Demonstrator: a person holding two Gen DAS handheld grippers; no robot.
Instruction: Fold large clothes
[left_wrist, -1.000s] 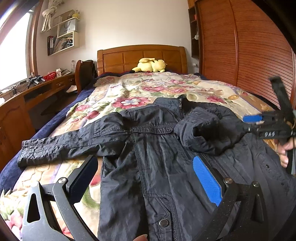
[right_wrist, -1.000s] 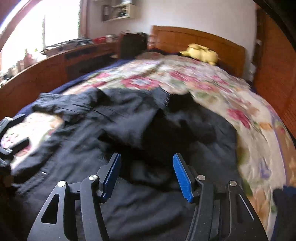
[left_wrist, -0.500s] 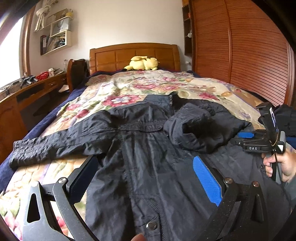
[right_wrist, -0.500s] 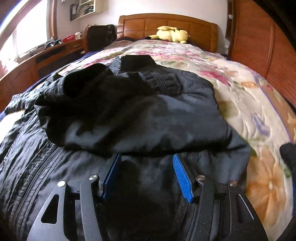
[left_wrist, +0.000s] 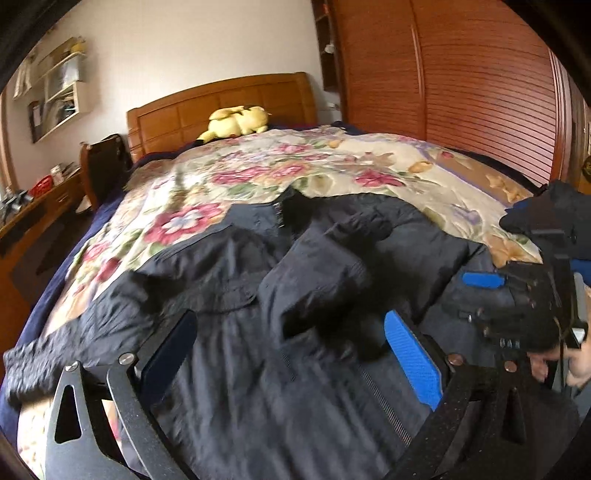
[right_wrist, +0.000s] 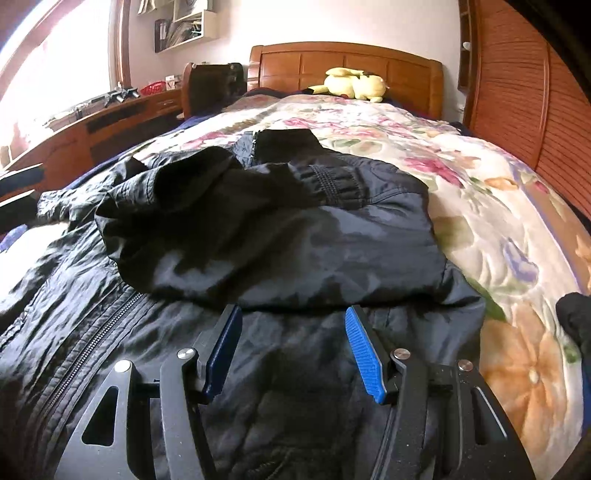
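blue pads on my right tongs (right_wrist: 291, 347) stand apart with nothing pinched, low over the black jacket (right_wrist: 258, 258) spread on the bed (right_wrist: 498, 206). my left tongs (left_wrist: 291, 350) gape wide too, empty, hovering above the zipper front. one sleeve (right_wrist: 266, 229) is already folded across the chest; the other sleeve (left_wrist: 85, 339) lies stretched out to the side, unfolded. i judge the fold barely begun: that sleeve, then the body halves. beyond, a yellow plush toy (right_wrist: 351, 86) rests by the headboard (right_wrist: 347, 62).
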